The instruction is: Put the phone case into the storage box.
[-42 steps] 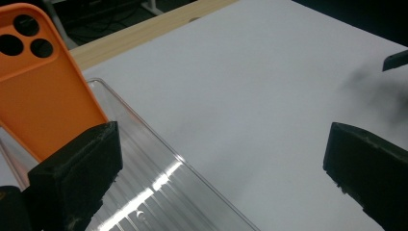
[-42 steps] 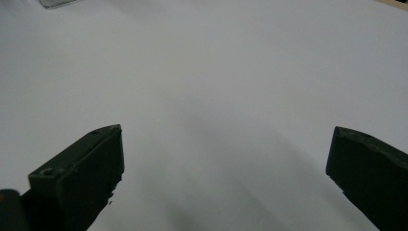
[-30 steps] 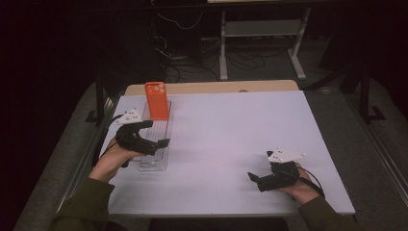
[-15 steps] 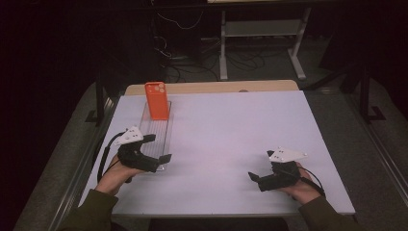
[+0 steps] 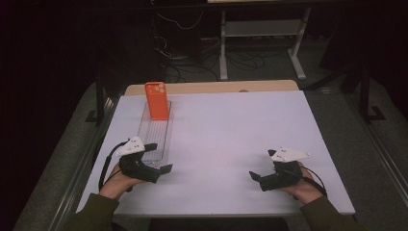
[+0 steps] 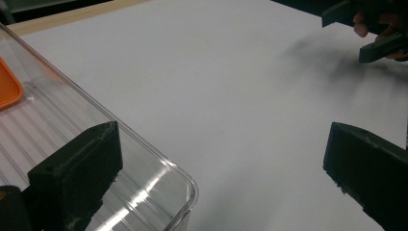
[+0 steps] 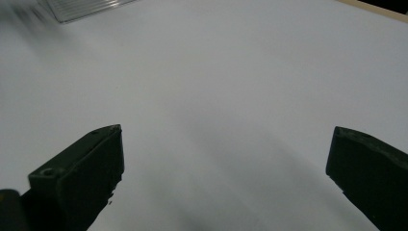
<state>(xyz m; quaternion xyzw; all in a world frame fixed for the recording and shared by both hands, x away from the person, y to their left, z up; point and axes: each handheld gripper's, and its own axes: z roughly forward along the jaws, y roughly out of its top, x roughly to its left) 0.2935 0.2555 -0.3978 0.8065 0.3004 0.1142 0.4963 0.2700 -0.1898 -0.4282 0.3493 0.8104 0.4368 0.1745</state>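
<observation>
Left gripper (image 5: 153, 169): jaws spread wide, nothing between them. Held low at the near left of the table (image 5: 231, 130), about 7 o'clock from the table's centre in the high view. In the left gripper view one jaw sits over the near corner of the clear tray (image 6: 72, 139); the other jaw is out over bare white surface, well clear of the tray wall. Whether the first jaw touches the tray rim cannot be told.

Right gripper (image 5: 262, 179): jaws likewise wide apart, empty. It rests at about 5 o'clock from the table's centre, well apart from the left gripper. In the right gripper view both jaws frame plain white tabletop; a ribbed corner of the clear tray (image 7: 82, 8) lies far off at 11 o'clock. The right gripper (image 6: 373, 29) also appears at the 1 o'clock corner of the left gripper view, fingers wrapped round its body.

Clear tray (image 5: 155, 134): long, narrow, ribbed floor, lying lengthwise from near to far along the table's left side, at 12 o'clock from the left gripper.

Orange phone (image 5: 157, 100): standing nearly upright at the far end of the tray, camera side toward the high view. An orange corner (image 6: 8, 86) shows through the tray at 9 o'clock in the left gripper view.
</observation>
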